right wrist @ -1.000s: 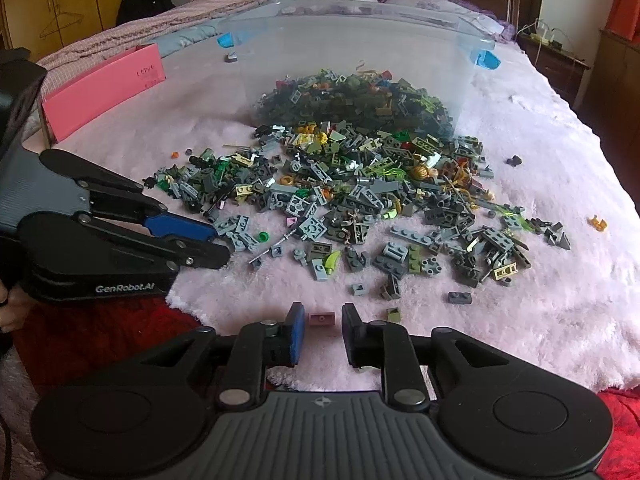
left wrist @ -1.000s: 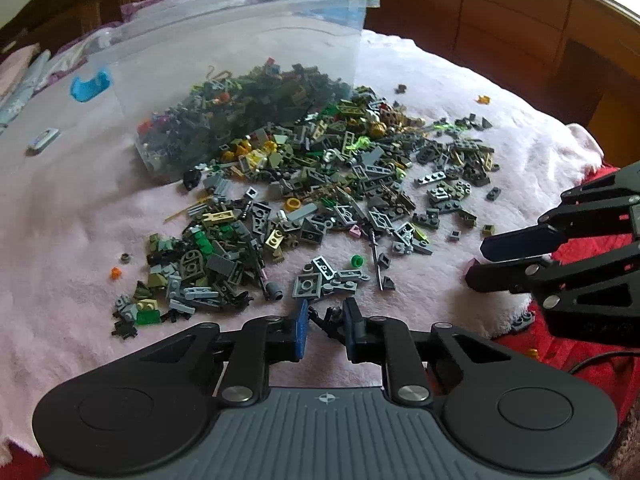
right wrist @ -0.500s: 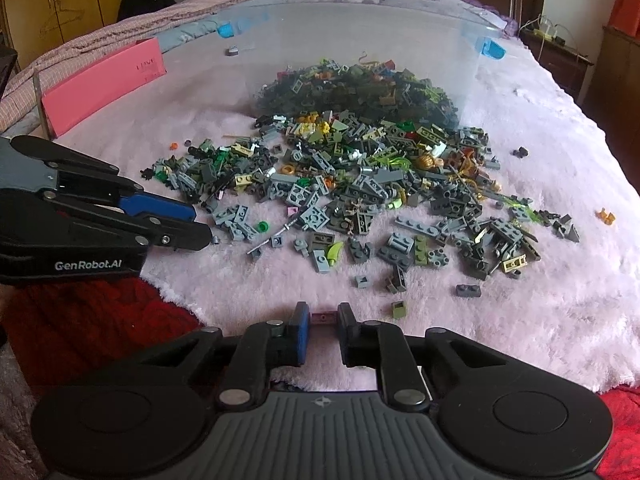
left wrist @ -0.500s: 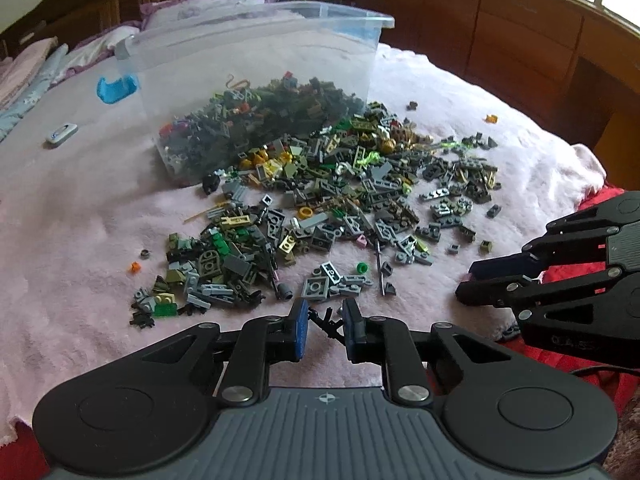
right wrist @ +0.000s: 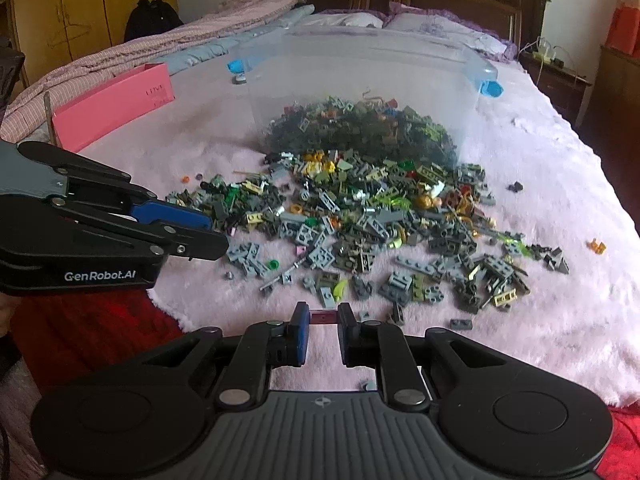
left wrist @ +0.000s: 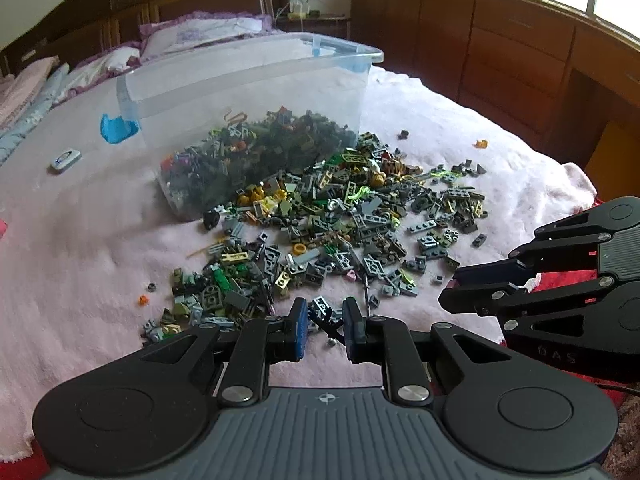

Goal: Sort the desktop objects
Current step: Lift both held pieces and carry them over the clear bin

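- Two grippers low over a pink fluffy blanket (left wrist: 80, 248) on a bed, both angled down at the near edge of a scatter of small building bricks (left wrist: 344, 216).
- Left gripper (left wrist: 325, 325): jaws nearly together, pinched on a small black spindly piece (left wrist: 326, 322) – held clear of the blanket, just short of the pile's near fringe.
- Right gripper (right wrist: 323, 317): jaws narrow too, clamped on a small dark-red flat brick (right wrist: 323, 317) that spans the gap between the pads, end to end.
- Seen from the left wrist camera, right gripper (left wrist: 452, 290) off to the right, over the blanket's edge and a red cloth (left wrist: 560, 276).
- Clear plastic tub (right wrist: 360, 80) lying tipped toward the cameras – mouth open, bricks spilling out of it onto the blanket (mostly grey, with green, yellow and tan mixed in).
- Blue latch (left wrist: 114, 130) on the tub's side.
- Pink box (right wrist: 116, 106) well left of the tub in the right wrist view.
- One orange piece (right wrist: 597, 246) alone, far right, apart from the pile.
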`<state>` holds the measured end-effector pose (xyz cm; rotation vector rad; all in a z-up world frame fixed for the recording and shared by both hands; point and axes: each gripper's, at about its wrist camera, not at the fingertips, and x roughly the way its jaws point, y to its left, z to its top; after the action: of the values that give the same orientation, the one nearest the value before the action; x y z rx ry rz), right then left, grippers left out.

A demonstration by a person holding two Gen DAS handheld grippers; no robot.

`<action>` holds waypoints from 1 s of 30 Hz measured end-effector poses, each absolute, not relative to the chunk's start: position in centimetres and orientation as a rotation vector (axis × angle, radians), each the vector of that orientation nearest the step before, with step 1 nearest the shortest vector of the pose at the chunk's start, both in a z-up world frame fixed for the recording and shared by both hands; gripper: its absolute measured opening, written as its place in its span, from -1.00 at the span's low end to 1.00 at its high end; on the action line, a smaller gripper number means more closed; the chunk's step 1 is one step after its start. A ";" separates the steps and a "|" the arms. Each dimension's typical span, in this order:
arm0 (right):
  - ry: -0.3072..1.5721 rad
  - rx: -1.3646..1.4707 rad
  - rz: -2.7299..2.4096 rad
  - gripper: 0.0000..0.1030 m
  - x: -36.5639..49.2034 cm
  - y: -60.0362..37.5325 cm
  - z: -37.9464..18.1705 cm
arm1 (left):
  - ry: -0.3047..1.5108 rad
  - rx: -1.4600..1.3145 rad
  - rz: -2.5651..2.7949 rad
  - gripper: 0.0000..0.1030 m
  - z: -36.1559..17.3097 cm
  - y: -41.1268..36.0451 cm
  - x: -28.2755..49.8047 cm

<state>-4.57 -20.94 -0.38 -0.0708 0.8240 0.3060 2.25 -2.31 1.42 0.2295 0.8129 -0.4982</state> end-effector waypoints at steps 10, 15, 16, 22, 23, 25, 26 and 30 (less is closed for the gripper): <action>0.776 -0.094 0.308 -0.68 -3.3 -20.7 1.5 | 0.757 0.214 -0.475 -0.61 3.6 -2.5 3.6; 0.742 -0.109 0.311 -0.68 -2.3 -20.6 2.8 | 0.723 0.211 -0.469 -0.61 4.8 -2.7 4.6; 0.736 -0.113 0.312 -0.68 -2.1 -20.6 3.0 | 0.718 0.211 -0.468 -0.61 5.0 -2.7 4.7; 0.704 -0.136 0.316 -0.68 -1.0 -20.5 4.3 | 0.687 0.213 -0.461 -0.61 6.0 -2.8 5.8; 0.699 -0.140 0.317 -0.68 -0.8 -20.5 4.4 | 0.683 0.212 -0.458 -0.61 6.2 -2.8 5.9; 0.690 -0.147 0.318 -0.68 -0.5 -20.4 4.8 | 0.676 0.213 -0.456 -0.61 6.4 -2.8 6.1; 0.685 -0.150 0.319 -0.68 -0.3 -20.4 5.0 | 0.672 0.214 -0.455 -0.61 6.6 -2.8 6.2; 0.663 -0.168 0.324 -0.68 0.3 -20.2 5.7 | 0.656 0.216 -0.454 -0.61 7.0 -2.7 6.6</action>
<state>0.31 -20.16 5.73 -0.1677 0.6635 0.3239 6.56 -2.67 7.00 0.2160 0.6564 -0.4542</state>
